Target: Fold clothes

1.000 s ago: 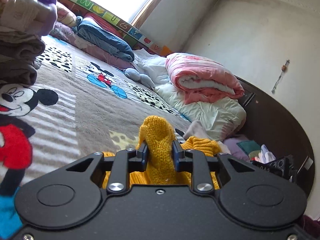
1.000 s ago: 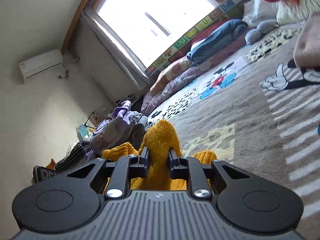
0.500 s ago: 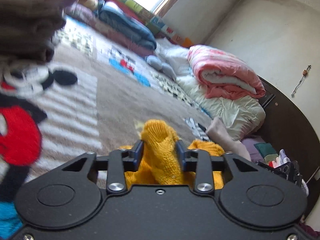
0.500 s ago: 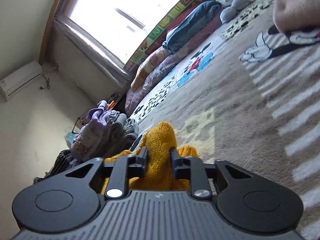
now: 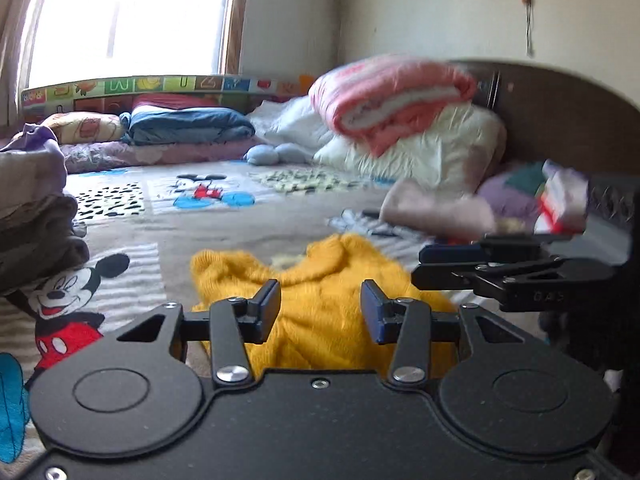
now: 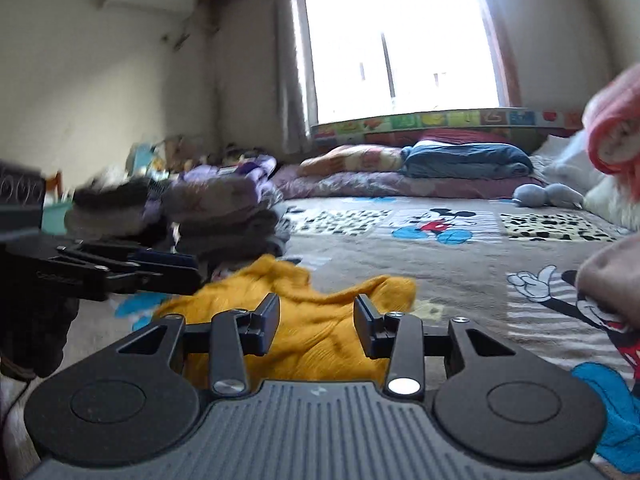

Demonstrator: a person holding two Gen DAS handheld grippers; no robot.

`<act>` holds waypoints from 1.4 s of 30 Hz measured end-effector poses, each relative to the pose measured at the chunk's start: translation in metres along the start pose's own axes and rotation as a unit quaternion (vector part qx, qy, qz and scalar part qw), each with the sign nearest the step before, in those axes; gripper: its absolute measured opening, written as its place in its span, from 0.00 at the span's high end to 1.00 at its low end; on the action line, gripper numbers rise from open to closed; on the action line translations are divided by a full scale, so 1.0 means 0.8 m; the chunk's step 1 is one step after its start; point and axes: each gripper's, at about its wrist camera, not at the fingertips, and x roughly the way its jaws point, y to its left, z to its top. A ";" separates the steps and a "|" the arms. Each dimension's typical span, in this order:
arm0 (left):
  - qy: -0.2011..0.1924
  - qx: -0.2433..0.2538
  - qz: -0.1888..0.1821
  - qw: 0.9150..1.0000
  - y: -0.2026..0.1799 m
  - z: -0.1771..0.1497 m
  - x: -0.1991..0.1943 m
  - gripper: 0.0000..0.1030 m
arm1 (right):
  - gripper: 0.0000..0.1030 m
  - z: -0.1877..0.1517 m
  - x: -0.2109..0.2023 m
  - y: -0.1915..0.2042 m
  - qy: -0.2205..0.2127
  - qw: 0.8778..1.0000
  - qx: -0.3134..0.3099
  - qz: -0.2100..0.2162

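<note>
A mustard-yellow knit sweater (image 5: 320, 292) lies crumpled on the cartoon-mouse blanket (image 5: 132, 240). My left gripper (image 5: 320, 310) hovers just over its near part, open, with nothing between the fingers. In the right wrist view the same sweater (image 6: 316, 332) lies under my right gripper (image 6: 316, 322), which is open too. The right gripper (image 5: 448, 262) shows at the right edge of the left wrist view, and the left gripper (image 6: 160, 266) shows at the left of the right wrist view.
A stack of folded grey and purple clothes (image 6: 224, 216) stands on the bed's left side. A rolled pink quilt (image 5: 392, 100) on white bedding and a pale pink garment (image 5: 436, 212) lie to the right. Folded bedding (image 5: 188, 126) lines the window side.
Both grippers were shut on the yellow sweater; now both have let go and stand open. The sweater lies flat on the blanket, and both cameras have swung level.
</note>
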 end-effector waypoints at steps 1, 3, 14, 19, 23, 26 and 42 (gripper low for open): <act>0.004 0.006 0.006 1.000 -0.001 -0.004 0.007 0.58 | 0.59 -0.003 0.005 0.004 0.005 1.000 -0.006 0.005; 0.000 0.000 0.002 1.000 0.005 -0.010 0.018 0.58 | 0.59 -0.006 0.014 0.010 0.007 1.000 -0.015 0.007; 0.050 0.032 -0.003 0.998 0.030 -0.050 0.068 0.58 | 0.51 -0.030 0.071 -0.009 0.086 0.995 0.009 0.047; 0.045 0.025 -0.009 0.999 0.031 -0.056 0.071 0.57 | 0.51 -0.034 0.074 -0.008 0.094 0.994 0.013 0.047; 0.041 0.031 -0.002 0.999 0.026 -0.052 0.063 0.57 | 0.51 -0.032 0.072 -0.008 0.100 0.994 0.018 0.049; 0.035 0.028 0.004 0.999 0.023 -0.045 0.050 0.57 | 0.51 -0.025 0.054 0.000 0.080 0.996 0.003 0.048; 0.075 0.048 -0.013 0.996 0.030 -0.065 0.035 0.57 | 0.62 -0.036 0.044 0.000 0.102 0.993 -0.002 0.061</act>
